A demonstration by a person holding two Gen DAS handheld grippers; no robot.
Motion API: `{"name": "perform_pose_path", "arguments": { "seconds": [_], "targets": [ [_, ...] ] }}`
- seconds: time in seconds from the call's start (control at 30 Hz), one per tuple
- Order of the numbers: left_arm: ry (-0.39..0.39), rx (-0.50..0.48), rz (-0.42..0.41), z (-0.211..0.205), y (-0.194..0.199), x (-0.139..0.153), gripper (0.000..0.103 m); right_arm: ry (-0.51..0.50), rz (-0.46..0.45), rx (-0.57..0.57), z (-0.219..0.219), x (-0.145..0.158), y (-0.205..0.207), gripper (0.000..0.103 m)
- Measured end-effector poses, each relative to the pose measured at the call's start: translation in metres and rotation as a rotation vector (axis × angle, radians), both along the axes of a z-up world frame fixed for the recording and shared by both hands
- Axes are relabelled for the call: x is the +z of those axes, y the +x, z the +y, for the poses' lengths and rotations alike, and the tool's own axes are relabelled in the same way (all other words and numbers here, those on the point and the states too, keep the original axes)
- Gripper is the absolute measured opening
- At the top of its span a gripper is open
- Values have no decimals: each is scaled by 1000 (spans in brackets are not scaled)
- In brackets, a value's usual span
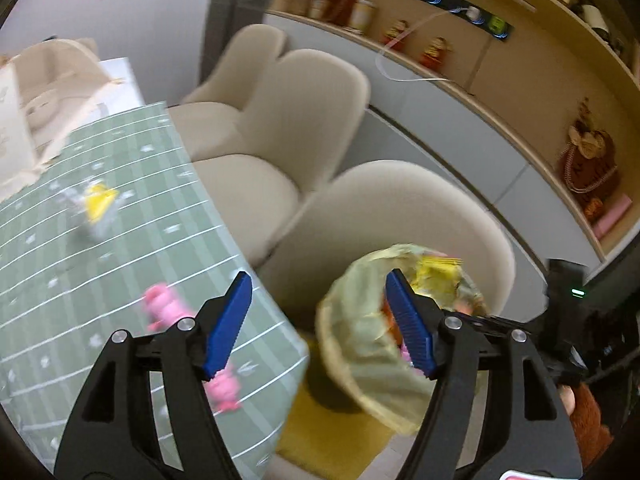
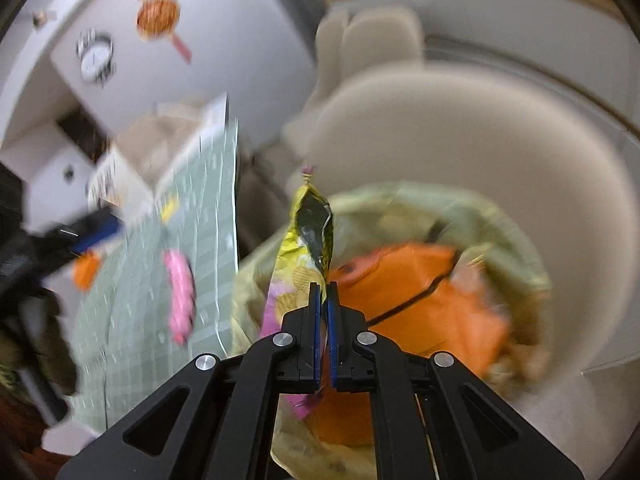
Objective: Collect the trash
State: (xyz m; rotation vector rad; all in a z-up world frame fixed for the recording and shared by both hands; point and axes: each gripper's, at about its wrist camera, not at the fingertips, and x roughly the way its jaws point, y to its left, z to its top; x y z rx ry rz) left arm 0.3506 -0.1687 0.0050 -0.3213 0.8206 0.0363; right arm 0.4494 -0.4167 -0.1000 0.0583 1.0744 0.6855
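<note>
Cream chairs [image 1: 304, 120] stand along the green checked table [image 1: 120, 240], and a bin lined with a pale green trash bag [image 2: 504, 216] sits beside its edge. Over the bag's mouth the right tool [image 2: 324, 308] is clenched on a yellow chip packet [image 2: 310, 236], which stands up from between its pads above an orange wrapper [image 2: 420, 292] already inside. Nearby, the left tool [image 1: 320, 320] hangs released, nothing between its blue pads [image 1: 228, 320], straddling the table edge and the bag. Pink wrappers [image 1: 164, 306] lie on the table just by its left finger; a yellow wrapper [image 1: 100, 202] lies farther off.
</note>
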Motion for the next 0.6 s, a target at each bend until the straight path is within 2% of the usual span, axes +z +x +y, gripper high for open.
{"name": "perform_pose_path", "arguments": {
  "seconds": [0.07, 0.2, 0.27, 0.37, 0.43, 0.47, 0.5, 0.6],
  "targets": [
    [10, 27, 13, 8, -17, 1, 67, -84, 36, 31, 8, -18, 4, 5],
    [10, 96, 32, 23, -47, -7, 71, -147, 78, 9, 2, -34, 10, 5],
    [6, 119, 40, 26, -58, -12, 72, -110, 76, -12, -4, -32, 9, 5],
    [3, 126, 43, 28, -71, -13, 80, -48, 63, -58, -11, -26, 2, 7],
    [10, 126, 31, 29, -78, -13, 84, -49, 52, -80, -13, -23, -4, 14],
    [11, 128, 26, 29, -81, -13, 85, -48, 44, -83, -14, -21, -8, 30],
    [9, 130, 23, 31, -83, -13, 87, -36, 31, -83, -14, -17, -15, 41],
    [20, 126, 17, 33, -91, -12, 90, -45, -25, -98, -16, -3, -34, 44]
  ]
}}
